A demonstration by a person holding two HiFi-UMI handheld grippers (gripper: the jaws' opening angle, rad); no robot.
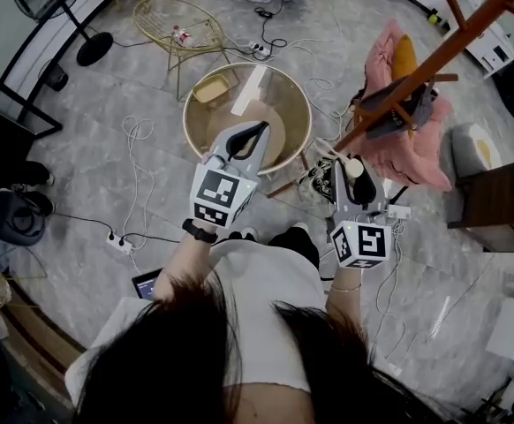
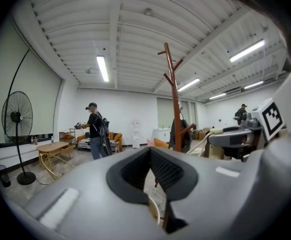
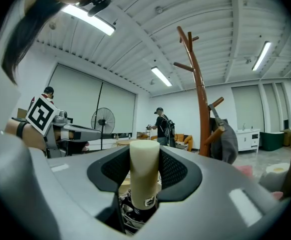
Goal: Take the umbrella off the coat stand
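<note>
The umbrella's cream handle (image 3: pixel 144 174) stands upright between the pads of my right gripper (image 3: pixel 144 171), which is shut on it. In the head view that handle (image 1: pixel 355 168) tops the folded black-and-white canopy (image 1: pixel 321 179), which hangs below my right gripper (image 1: pixel 360 184). The brown wooden coat stand (image 1: pixel 434 60) rises to the right, apart from the umbrella. It shows ahead in both gripper views (image 2: pixel 176 114) (image 3: pixel 201 99) with a grey bag (image 3: pixel 225 139) on a peg. My left gripper (image 1: pixel 255 131) (image 2: pixel 149 154) is held level to the left, its pads meeting at the tips with nothing between them.
A round glass table (image 1: pixel 195 126) stands just ahead of my grippers, a yellow wire chair (image 1: pixel 179 25) beyond it. Pink cloth (image 1: pixel 416 148) lies at the stand's foot, a dark cabinet (image 1: pixel 495 206) to the right. Cables (image 1: pixel 138 135) cross the floor. A person (image 2: pixel 93 129) and a fan (image 2: pixel 16 116) stand farther off.
</note>
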